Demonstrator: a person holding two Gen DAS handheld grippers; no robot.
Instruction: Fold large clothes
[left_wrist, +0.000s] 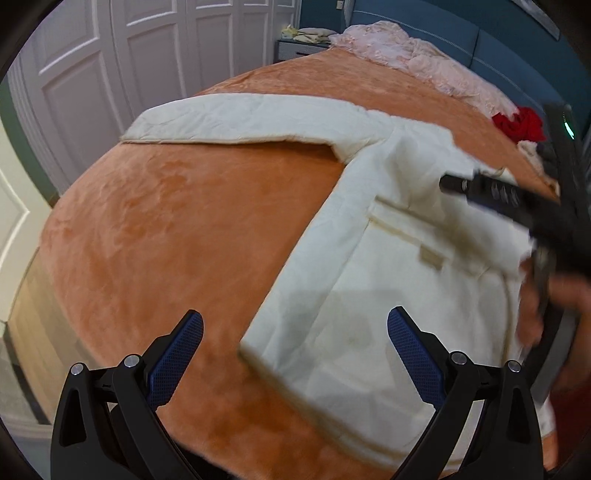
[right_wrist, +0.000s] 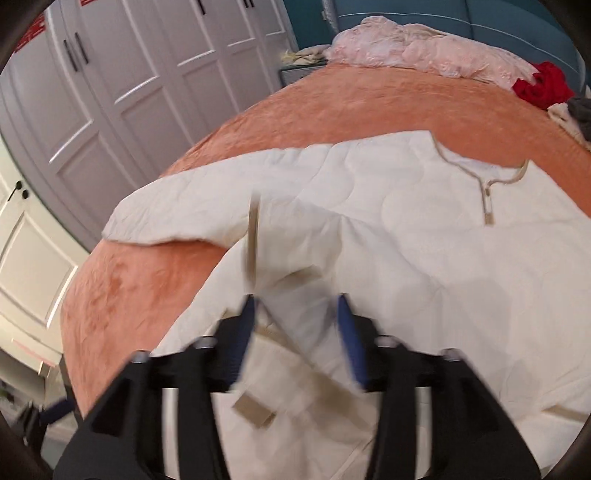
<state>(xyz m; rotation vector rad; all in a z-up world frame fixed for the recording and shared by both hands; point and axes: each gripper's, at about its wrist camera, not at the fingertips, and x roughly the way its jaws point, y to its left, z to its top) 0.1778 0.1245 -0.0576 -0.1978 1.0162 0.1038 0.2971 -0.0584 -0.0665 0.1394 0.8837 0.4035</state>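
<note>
The right gripper is smeared by motion blur, so its blue pads are hard to make out; they stand apart over a lifted fold of the cream quilted garment, and whether cloth still touches them I cannot tell. From the left wrist view this gripper is cut off by the frame edge, with a blurred hand behind it. The left gripper hangs wide open and empty, its textured blue pads above the garment's lower corner and the bedspread. The garment lies spread on the plush orange bedspread, one sleeve stretched sideways, its collar edged in tan trim. Crumpled pink bedding and a red cloth lie at the far end.
</note>
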